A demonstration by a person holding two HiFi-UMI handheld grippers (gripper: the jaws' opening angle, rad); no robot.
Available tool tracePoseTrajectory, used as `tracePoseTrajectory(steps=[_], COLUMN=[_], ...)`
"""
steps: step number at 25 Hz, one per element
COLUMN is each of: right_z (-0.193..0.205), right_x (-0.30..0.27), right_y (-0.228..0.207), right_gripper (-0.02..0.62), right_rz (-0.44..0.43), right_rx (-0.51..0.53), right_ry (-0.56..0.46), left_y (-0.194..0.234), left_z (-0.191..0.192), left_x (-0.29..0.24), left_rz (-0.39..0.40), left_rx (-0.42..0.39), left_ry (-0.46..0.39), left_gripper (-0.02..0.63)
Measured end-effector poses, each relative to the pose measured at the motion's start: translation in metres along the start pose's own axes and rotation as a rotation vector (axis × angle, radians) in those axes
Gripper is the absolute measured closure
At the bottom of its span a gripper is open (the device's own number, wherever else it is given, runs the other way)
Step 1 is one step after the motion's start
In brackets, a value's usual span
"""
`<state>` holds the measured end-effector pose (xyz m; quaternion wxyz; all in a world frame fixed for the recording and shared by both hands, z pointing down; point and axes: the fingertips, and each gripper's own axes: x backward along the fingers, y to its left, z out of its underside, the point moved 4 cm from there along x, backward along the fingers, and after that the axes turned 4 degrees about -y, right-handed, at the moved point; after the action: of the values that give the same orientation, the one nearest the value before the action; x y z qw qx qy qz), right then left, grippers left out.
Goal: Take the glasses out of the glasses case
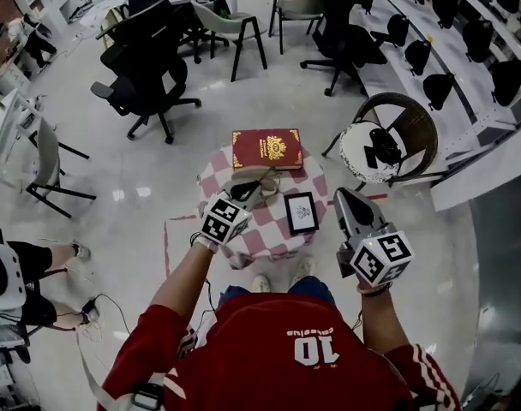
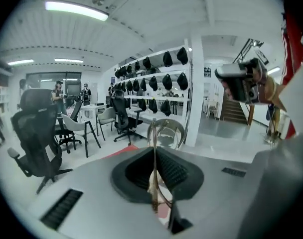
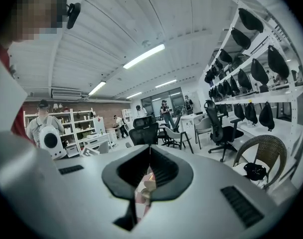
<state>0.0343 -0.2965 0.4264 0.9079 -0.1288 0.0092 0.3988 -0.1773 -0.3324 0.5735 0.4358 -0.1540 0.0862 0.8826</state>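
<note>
Glasses (image 2: 166,133) clamped in left gripper (image 2: 154,156), right gripper (image 3: 150,153) closed

Looks like an open-plan office or lab. Black swivel chairs (image 1: 145,75) stand beyond the checkered table (image 1: 269,234), and white racks (image 1: 458,62) of black gear run along its right.

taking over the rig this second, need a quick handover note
Left gripper: shut on the glasses, raised, room behind the lenses.
Right gripper: shut, empty, off the right edge of the checkered table.
Glasses case: not clearly made out, likely under the left gripper.
Done: glasses gripped.
Left: check they're clear of the case, then set them down.
</note>
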Motion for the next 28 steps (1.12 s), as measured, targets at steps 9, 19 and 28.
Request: tracePoseTrajectory(steps=[9,19,28], right_z=[-0.003,-0.019,-0.049], right_x=[0.004,0.017,0.018], right_y=[0.021,0.036,0.043], right_gripper=[0.578,0.578,0.578], right_rz=[-0.02,-0.022,0.035], right_rx=[0.027,0.063,0.093], right_ry=[-0.02,-0.068,-0.176], left_y=[-0.023,-0.023,-0.015], left_z=[-0.062,-0.115,-0.133], left_x=[0.066,0.146,0.176], left_rz=[-0.03,-0.14,-0.208], left_rx=[0.011,0.117,0.122], left_ry=[-0.173,-0.4,-0.492], left_gripper=[0.584,0.584,0.583])
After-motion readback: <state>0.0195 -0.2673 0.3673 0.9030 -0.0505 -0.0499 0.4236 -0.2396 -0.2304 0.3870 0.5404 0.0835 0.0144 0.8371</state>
